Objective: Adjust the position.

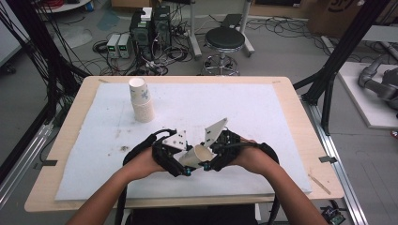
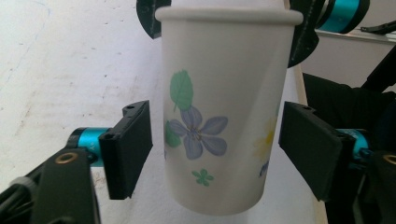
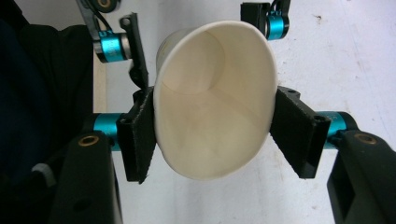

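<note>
A white paper cup with a flower print (image 2: pixel 219 116) hangs on its side above the white mat, between both grippers. My right gripper (image 3: pixel 212 135) is shut on its rim, and the cup's mouth (image 3: pixel 210 116) is squeezed into an oval. My left gripper (image 2: pixel 215 149) is open around the cup's lower body, with a small gap at each pad (image 2: pixel 130 149). In the high view the cup (image 1: pixel 197 154) sits between the left gripper (image 1: pixel 180 165) and the right gripper (image 1: pixel 211 159), near the table's front middle.
A stack of upside-down paper cups (image 1: pixel 142 101) stands on the white mat (image 1: pixel 263 112) at the back left. The mat lies on a wooden table (image 1: pixel 307 154). Beyond the table's far edge are a stool (image 1: pixel 224 44) and electronics on the floor.
</note>
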A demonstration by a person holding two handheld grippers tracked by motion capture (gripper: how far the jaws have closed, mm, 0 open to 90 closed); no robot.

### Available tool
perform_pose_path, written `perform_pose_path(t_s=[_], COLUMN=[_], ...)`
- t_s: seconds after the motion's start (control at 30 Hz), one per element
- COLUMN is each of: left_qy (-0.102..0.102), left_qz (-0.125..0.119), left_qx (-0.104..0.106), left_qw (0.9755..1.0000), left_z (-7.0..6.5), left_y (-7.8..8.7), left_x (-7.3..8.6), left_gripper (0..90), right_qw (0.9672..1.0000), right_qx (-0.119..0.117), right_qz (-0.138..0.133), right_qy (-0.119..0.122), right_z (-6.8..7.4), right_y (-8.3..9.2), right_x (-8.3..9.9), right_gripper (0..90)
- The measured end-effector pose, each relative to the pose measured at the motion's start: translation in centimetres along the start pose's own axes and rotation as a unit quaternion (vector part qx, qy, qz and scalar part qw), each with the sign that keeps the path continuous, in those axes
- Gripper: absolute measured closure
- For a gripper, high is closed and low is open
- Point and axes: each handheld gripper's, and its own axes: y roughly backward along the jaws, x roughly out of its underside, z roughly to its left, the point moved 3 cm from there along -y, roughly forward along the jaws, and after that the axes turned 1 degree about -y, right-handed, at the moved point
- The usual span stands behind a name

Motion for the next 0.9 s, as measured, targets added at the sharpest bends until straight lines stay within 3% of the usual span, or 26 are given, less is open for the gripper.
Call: perform_pose_path(t_s=[0.17, 0.33, 0.47, 0.53, 0.63, 0.77, 0.9], left_qy=[-0.001, 0.003, 0.01, 0.017, 0.026, 0.05, 0.064], left_qz=[-0.004, 0.003, -0.011, -0.024, -0.035, -0.059, -0.075], left_qx=[0.011, 0.017, 0.02, 0.015, 0.011, -0.002, -0.02], left_qw=[0.9999, 0.9998, 0.9997, 0.9995, 0.999, 0.997, 0.9949], left_z=[0.0, -0.1, -0.1, -0.1, 0.0, 0.2, 0.5], left_y=[-0.2, -0.5, -0.6, -0.5, -0.3, -0.1, 0.3], left_x=[-0.1, 0.0, 0.1, 0.2, 0.5, 1.3, 2.1], left_gripper=[37.1, 38.1, 37.3, 36.0, 35.4, 33.0, 32.5], right_qw=[1.0, 0.9999, 0.9999, 0.9999, 0.9983, 0.9917, 0.9833], right_qx=[-0.001, -0.005, -0.01, -0.009, -0.008, -0.009, 0.015], right_qz=[0.004, 0.011, 0.01, -0.004, -0.049, -0.111, -0.155], right_qy=[0.004, 0.008, 0.003, -0.005, -0.029, -0.065, -0.094], right_z=[0.0, 0.1, 0.1, 0.0, -0.3, -0.6, -0.9], right_y=[-0.2, -0.3, -0.3, -0.2, 0.5, 1.8, 2.6], right_x=[-0.1, -0.2, -0.2, -0.2, 0.0, 0.7, 1.8], right_gripper=[36.5, 36.8, 32.7, 29.1, 23.7, 22.8, 21.2])
